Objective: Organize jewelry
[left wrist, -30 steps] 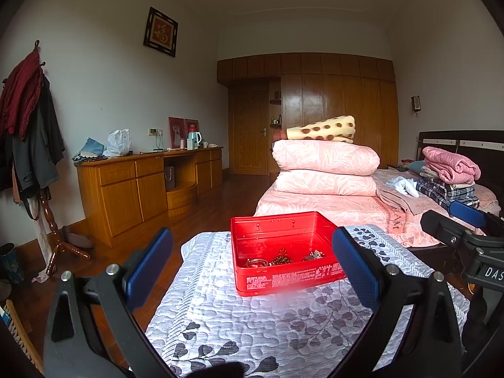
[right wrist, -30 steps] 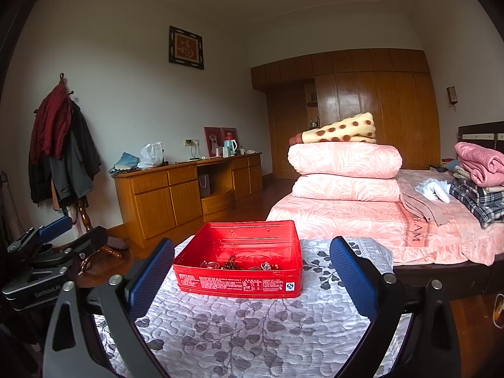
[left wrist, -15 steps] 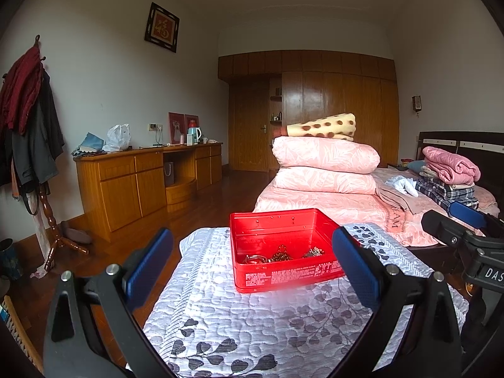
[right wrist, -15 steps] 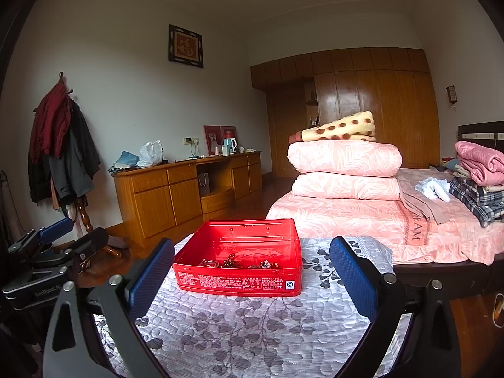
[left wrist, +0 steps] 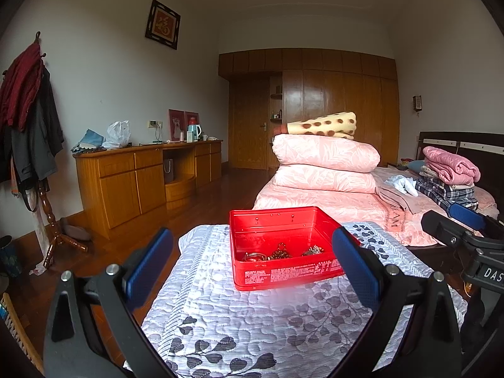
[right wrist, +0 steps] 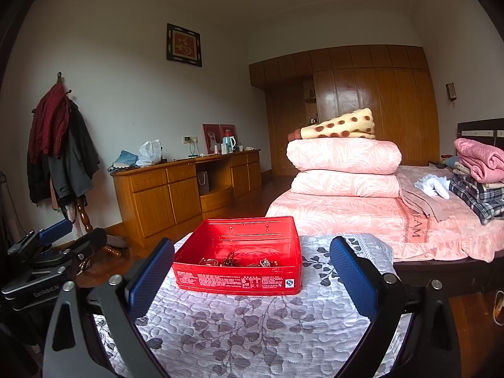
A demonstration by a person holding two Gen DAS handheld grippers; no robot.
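The tin [left wrist: 283, 249] sits on the quilted cloth [left wrist: 252, 321], jewelry [left wrist: 280, 252] inside. Behind it stands the bed [left wrist: 330, 201]; the cabinet [left wrist: 141, 176] stands left.

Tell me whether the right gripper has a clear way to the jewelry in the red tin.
Probably yes: the right gripper is open, the red tin has no lid, and nothing lies between them; the jewelry sits behind the tin's front wall.

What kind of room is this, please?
Most likely a home bedroom: a bed piled with folded pink quilts, a built-in wooden wardrobe, and coats on a stand.
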